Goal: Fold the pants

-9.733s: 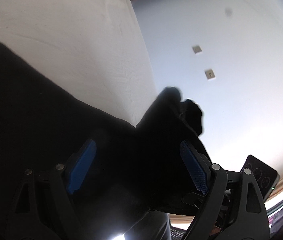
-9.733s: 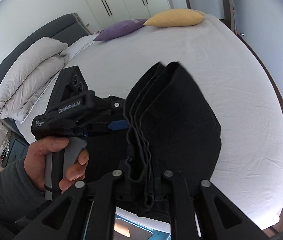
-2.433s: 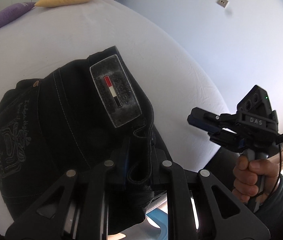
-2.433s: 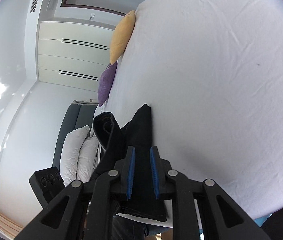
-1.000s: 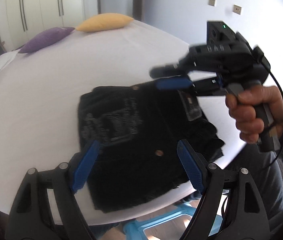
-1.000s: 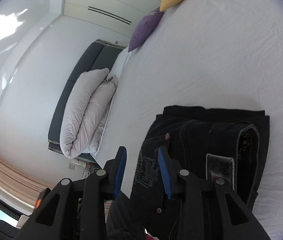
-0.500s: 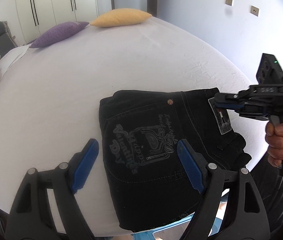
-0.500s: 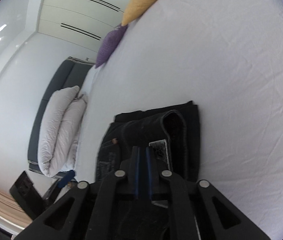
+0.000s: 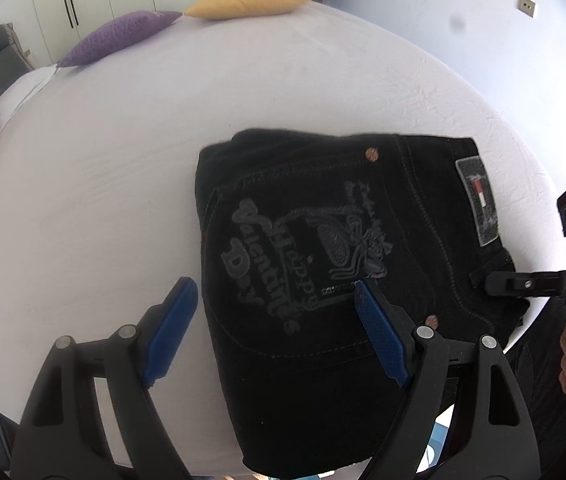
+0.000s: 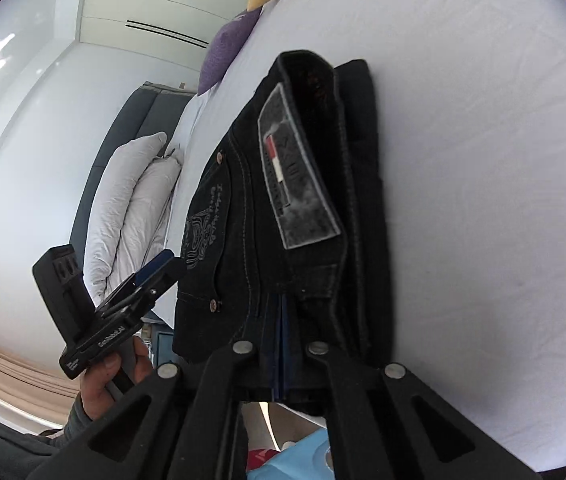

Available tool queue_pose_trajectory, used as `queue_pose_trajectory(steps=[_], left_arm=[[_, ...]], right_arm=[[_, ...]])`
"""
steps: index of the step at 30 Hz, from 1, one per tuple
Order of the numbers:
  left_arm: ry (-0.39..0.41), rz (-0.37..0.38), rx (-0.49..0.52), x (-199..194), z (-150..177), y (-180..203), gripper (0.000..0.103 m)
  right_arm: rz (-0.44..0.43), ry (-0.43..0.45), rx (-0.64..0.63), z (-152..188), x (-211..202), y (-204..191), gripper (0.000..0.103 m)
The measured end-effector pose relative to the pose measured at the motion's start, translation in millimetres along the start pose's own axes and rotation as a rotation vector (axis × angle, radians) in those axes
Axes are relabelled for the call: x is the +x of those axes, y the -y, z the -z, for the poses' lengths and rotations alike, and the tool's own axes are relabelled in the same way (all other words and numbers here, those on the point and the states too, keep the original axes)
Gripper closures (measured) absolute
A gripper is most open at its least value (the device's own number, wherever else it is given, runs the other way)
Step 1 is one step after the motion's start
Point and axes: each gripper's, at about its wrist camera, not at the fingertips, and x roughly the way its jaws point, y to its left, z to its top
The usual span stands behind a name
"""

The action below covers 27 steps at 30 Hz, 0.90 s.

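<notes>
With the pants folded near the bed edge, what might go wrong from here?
1. The folded pants lie at the near edge of the bed, apparently overhanging it slightly; a tug might slide them off.
2. The right tongs are shut at the waistband, which looks raised; pulling away closed may undo the fold.
3. The left tongs hang open above, so nothing pins the stack.
</notes>
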Motion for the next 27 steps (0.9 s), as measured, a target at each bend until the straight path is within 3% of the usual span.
queue_pose_trajectory(steps=[4,6,7,9,12,16,18,21,22,23,24,26,27], left_arm=[[-0.027,0.018,-0.033,11,22,-6,0.023],[-0.014,0.027,-0.046,6,27,-8,0.023],[-0.005,0.03,-0.049,4,29,-8,0.023],[-0.006,0.031,-0.047,7,34,-6,0.023],[-0.002,0.044,-0.072,11,39,-6,0.023],[0.007,0.056,-0.075,14,45,-7,0.022],[0.01,0.066,-0.085,17,47,-8,0.02],[0.015,0.077,-0.094,23,52,-12,0.017],[0.017,0.082,-0.096,24,54,-13,0.017],[0.02,0.087,-0.096,25,55,-15,0.016],[0.022,0.092,-0.095,29,52,-14,0.016],[0.024,0.099,-0.097,31,55,-16,0.014],[0.026,0.102,-0.098,33,56,-17,0.014]], right_arm=[[0.046,-0.007,-0.035,-5,-11,-15,0.101],[0.022,0.008,-0.08,-20,-16,-37,0.085],[0.008,0.019,-0.111,-30,-17,-51,0.072],[-0.037,0.018,-0.181,-55,-6,-82,0.065],[-0.088,-0.086,-0.254,-93,42,-122,0.052],[-0.081,-0.217,-0.293,-128,125,-146,0.052],[-0.124,-0.322,-0.239,-138,169,-139,0.052],[-0.044,-0.378,-0.244,-143,220,-131,0.056],[-0.036,-0.382,-0.241,-144,228,-126,0.065],[-0.016,-0.375,-0.229,-149,235,-121,0.086],[0.007,-0.359,-0.205,-155,237,-111,0.098],[0.111,-0.282,-0.157,-172,235,-89,0.103],[0.115,-0.26,-0.118,-179,232,-79,0.103]])
